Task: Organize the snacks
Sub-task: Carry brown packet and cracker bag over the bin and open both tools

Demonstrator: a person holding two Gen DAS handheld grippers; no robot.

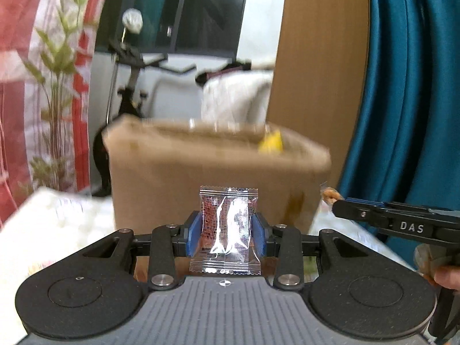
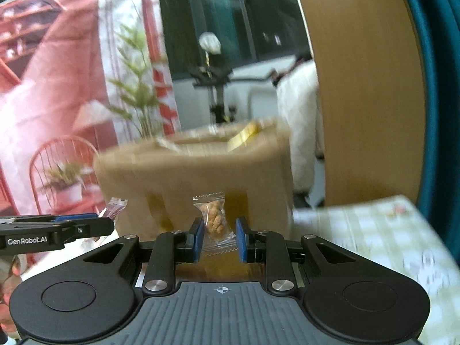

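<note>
My left gripper point(image 1: 228, 230) is shut on a clear packet of a dark red-brown snack point(image 1: 227, 224), held upright between the blue pads. My right gripper point(image 2: 219, 234) is shut on a small clear packet of a tan nut-like snack point(image 2: 214, 218). Straight ahead in both views stands an open cardboard box point(image 1: 201, 172) point(image 2: 195, 172), blurred, with a yellow packet point(image 1: 271, 142) point(image 2: 244, 135) showing at its top right rim. The right gripper point(image 1: 333, 205) enters the left wrist view from the right. The left gripper point(image 2: 110, 218) with its packet point(image 2: 115, 207) enters the right wrist view from the left.
The box stands on a table with a pale patterned cloth point(image 2: 382, 235) point(image 1: 57, 218). Behind are a wooden panel point(image 1: 316, 72), a teal curtain point(image 1: 417, 86), a red and white banner with a plant point(image 2: 72, 86), and an exercise bike point(image 1: 129, 86). A hand point(image 1: 442, 273) holds the right gripper.
</note>
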